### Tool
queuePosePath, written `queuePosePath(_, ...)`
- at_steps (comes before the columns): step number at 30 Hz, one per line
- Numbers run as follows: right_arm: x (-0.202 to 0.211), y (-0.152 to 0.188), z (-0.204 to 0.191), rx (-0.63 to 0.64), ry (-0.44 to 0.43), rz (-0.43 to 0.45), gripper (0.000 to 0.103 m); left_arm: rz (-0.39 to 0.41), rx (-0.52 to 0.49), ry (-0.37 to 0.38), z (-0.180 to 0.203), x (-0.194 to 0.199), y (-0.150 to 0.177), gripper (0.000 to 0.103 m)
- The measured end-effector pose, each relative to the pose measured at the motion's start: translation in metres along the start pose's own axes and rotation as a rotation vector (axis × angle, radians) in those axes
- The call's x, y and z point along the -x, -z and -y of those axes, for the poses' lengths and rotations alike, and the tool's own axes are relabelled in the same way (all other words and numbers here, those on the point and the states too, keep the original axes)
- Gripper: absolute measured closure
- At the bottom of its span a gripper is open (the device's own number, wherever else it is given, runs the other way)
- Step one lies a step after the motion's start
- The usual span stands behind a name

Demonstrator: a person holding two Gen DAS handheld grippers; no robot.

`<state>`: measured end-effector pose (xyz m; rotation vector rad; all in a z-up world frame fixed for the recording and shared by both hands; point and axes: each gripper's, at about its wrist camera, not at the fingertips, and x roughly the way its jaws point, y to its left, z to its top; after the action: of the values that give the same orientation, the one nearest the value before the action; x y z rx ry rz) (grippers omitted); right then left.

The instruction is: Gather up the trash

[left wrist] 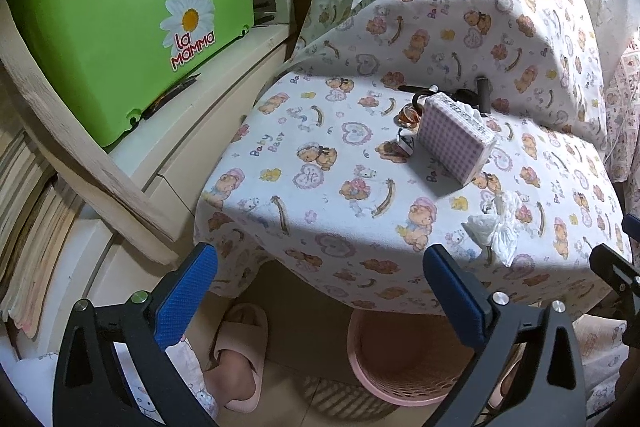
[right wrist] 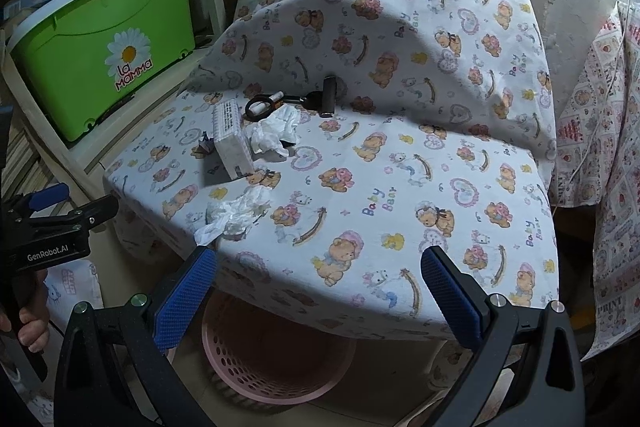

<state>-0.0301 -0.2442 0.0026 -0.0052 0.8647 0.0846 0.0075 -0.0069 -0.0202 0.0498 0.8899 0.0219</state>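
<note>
A crumpled white tissue (right wrist: 234, 213) lies near the front edge of the bear-print cloth table (right wrist: 400, 187); it also shows in the left wrist view (left wrist: 498, 227). A second crumpled tissue (right wrist: 276, 133) lies further back beside a pink checked tissue pack (right wrist: 232, 139), which the left wrist view shows too (left wrist: 454, 141). A small wrapper (left wrist: 406, 143) lies left of the pack. A pink perforated basket (right wrist: 276, 355) stands on the floor under the table's front edge, also in the left wrist view (left wrist: 400, 359). My left gripper (left wrist: 320, 291) and right gripper (right wrist: 320, 291) are both open and empty, in front of the table edge.
A green La Mamma bin (left wrist: 120, 27) sits on a shelf at the left. A black roller tool (right wrist: 328, 97) and a ring with a white stick (right wrist: 260, 105) lie at the back of the table. A slippered foot (left wrist: 240, 359) stands left of the basket.
</note>
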Motion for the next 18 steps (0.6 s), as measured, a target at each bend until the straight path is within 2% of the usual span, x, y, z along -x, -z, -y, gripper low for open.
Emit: queuePosePath(18, -0.0043, -0.0001, 0.0030, -0.015, -0.001, -0.009, 0.000, 0.000, 0.011, 0.000, -0.0049, -0.0003, 0.0005, 0.002)
